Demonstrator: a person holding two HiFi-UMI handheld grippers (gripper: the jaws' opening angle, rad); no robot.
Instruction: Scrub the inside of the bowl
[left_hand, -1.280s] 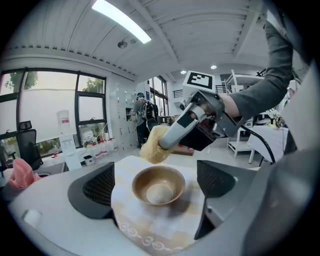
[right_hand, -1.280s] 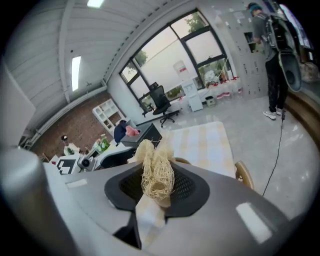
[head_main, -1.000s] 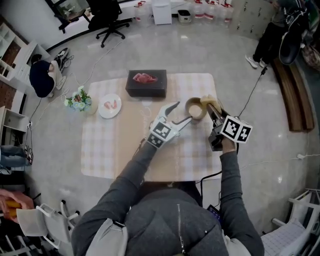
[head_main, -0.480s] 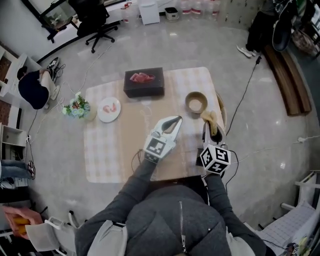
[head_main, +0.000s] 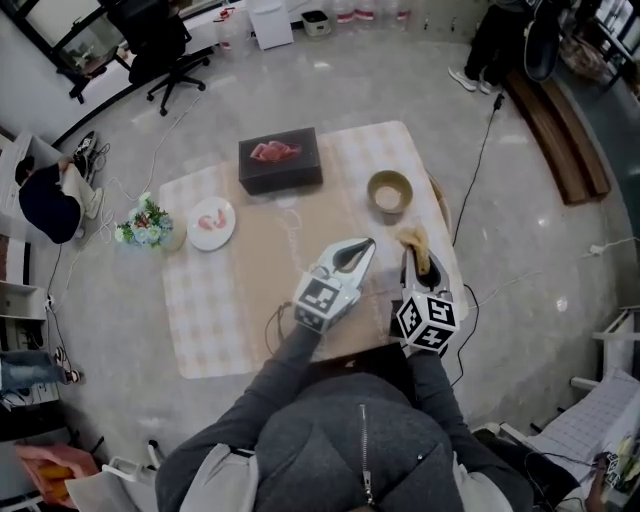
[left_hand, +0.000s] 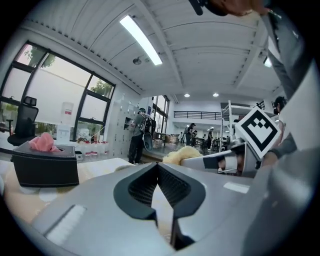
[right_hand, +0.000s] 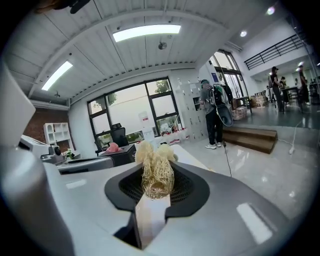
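The tan bowl stands upright at the table's far right, with neither gripper touching it. My left gripper hovers over the middle of the table, nearer me than the bowl, shut with nothing between its jaws. My right gripper is beside it on the right, shut on a pale yellow fibrous scrubber, which sticks out past the fingertips toward the bowl. In the right gripper view the scrubber sits pinched between the dark pads of the right gripper.
A black box with a pink cloth on top stands at the table's far edge. A white plate and a small bunch of flowers lie at the left. The table has a checked cloth. A person stands far off, beside a wooden bench.
Both grippers have drawn back from the bowl toward me. The left jaws, open beside the bowl a second ago, are now shut. The right gripper carried the scrubber away from the bowl.
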